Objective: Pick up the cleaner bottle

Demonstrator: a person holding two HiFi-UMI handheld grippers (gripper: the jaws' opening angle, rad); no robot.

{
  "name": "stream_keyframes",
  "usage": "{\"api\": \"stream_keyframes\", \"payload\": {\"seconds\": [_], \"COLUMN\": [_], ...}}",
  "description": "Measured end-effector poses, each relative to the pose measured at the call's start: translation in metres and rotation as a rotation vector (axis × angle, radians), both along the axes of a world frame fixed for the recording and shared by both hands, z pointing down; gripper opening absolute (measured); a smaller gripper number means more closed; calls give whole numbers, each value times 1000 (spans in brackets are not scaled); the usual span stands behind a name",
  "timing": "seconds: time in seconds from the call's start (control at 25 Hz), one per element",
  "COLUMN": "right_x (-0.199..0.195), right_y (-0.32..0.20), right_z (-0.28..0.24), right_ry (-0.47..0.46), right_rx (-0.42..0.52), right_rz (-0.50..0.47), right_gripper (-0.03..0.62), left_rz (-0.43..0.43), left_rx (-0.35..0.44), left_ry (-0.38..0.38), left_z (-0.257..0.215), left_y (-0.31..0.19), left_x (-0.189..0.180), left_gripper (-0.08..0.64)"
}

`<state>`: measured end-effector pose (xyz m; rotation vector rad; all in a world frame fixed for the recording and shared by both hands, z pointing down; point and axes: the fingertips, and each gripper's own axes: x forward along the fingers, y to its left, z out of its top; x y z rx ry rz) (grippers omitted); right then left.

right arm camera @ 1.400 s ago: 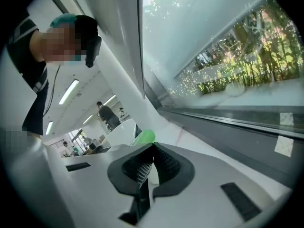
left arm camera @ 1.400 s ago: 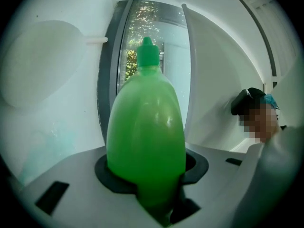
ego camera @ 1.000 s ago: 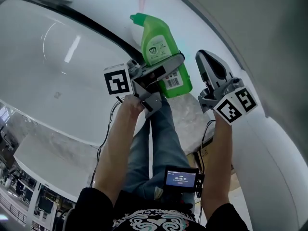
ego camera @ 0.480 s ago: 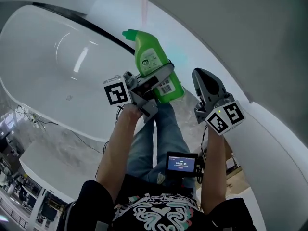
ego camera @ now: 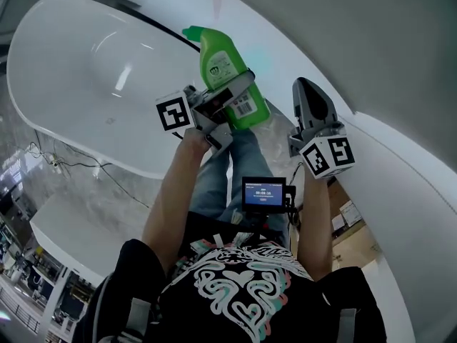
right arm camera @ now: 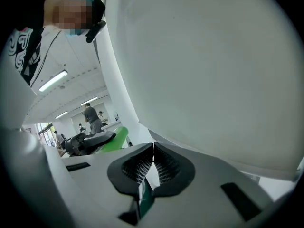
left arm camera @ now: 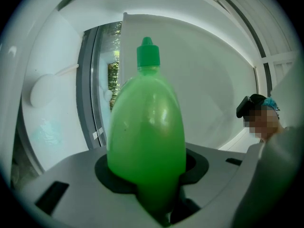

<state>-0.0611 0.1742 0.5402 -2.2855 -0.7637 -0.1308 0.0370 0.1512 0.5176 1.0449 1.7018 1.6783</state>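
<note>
Your left tongs (ego camera: 230, 100) clasp the green cleaner bottle (ego camera: 218, 59) round its lower body, with a jaw pressed on either flank. The bottle is lifted clear of any surface. In the head view it shows between the white bathtub (ego camera: 64, 77) and the curved white wall (ego camera: 400, 63), its capped neck pointing away from you. Your right tongs (ego camera: 309, 97), near the bottle but apart from it, have their jaws drawn together on nothing
</note>
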Motion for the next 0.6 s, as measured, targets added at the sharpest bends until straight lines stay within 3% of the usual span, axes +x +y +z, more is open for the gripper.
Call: {"api": "stream_keyframes", "payload": {"seconds": [0.6], "right_x": [-29], "right_y": [-7], "right_z": [-15], "right_ry": [-296], "right_rx": [26], "right_rz": [-14], "right_gripper": [26], "left_rz": [-64], "left_rx": [147], "left_ry": [-168], "left_z": [-5], "left_y": [-2], "left_x": [-3], "left_gripper": [195]}}
